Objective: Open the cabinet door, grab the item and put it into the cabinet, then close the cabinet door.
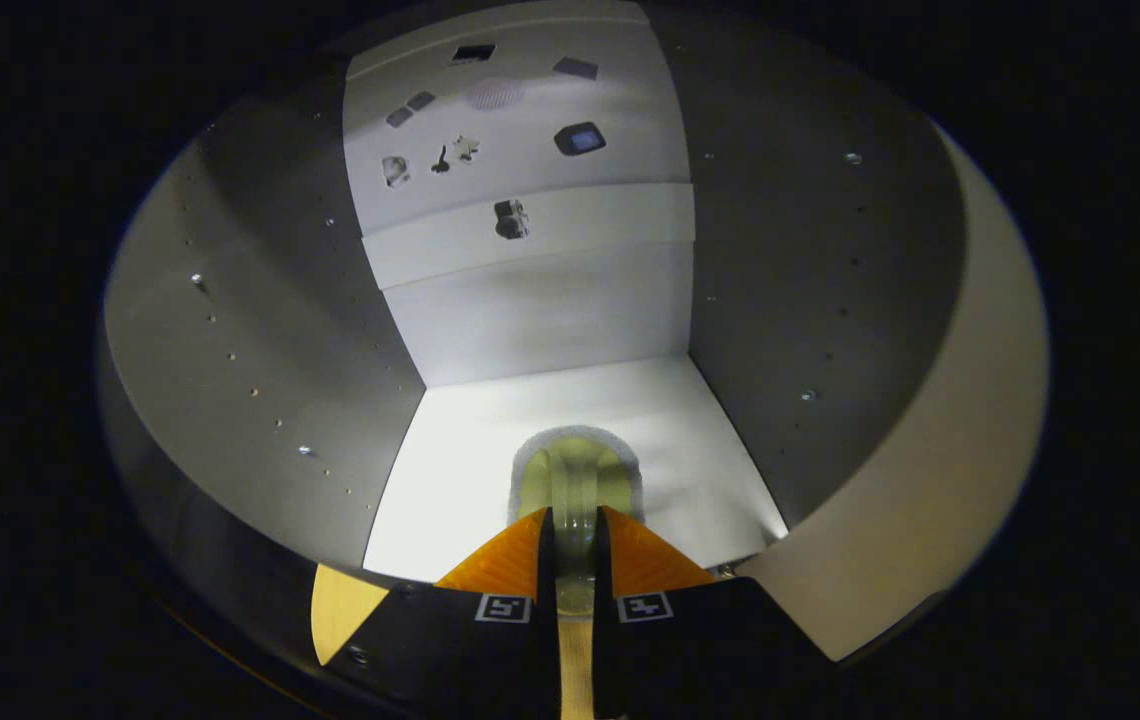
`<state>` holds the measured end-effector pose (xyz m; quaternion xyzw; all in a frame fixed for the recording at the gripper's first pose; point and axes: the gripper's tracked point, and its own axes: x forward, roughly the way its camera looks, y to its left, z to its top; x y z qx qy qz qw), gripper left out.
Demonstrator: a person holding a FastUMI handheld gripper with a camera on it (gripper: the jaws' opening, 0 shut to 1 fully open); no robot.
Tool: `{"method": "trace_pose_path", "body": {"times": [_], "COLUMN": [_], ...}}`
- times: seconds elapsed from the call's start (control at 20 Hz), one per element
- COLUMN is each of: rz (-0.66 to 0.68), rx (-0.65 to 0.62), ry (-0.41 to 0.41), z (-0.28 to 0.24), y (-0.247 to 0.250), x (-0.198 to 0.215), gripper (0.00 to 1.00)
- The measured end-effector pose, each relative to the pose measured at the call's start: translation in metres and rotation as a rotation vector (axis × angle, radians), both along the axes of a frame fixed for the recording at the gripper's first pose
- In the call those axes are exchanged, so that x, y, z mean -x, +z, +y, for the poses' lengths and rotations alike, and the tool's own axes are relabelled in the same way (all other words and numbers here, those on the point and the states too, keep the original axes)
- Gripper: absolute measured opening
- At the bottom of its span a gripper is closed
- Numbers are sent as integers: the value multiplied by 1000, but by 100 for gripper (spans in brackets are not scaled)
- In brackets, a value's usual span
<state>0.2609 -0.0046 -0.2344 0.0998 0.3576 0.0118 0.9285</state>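
I am looking into the open cabinet [260,330], with its white floor [450,470], grey side walls and pale back wall. My gripper [575,515] reaches over the front of the cabinet floor. It is shut on a pale yellow-green, rounded item [575,465], with both fingers pressed on its narrow near part. The item's wider far end sticks out just ahead of the fingertips, low over the floor, and a dark shadow rings it. Whether the item touches the floor I cannot tell.
Both side walls carry rows of small pin holes and screws [305,450]. Several dark cutouts and marks [580,138] dot the upper back wall. A cream front edge [940,470] curves along the right side. A strip of wooden surface [340,605] shows below the cabinet's front left corner.
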Motion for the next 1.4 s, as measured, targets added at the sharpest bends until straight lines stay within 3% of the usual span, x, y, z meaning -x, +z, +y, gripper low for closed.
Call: {"method": "trace_pose_path", "body": {"times": [0.45,0.65,0.85,1.0,1.4], "rz": [34,41,15,-5,-273], "rx": [-14,-62,-51,-51,-22], "ry": [18,12,15,25,4], "z": [24,39,41,41,23], "y": [-34,-40,-34,-23,60], "x": [-59,-70,-77,-70,-53], "gripper": [17,22,43,99,98]}}
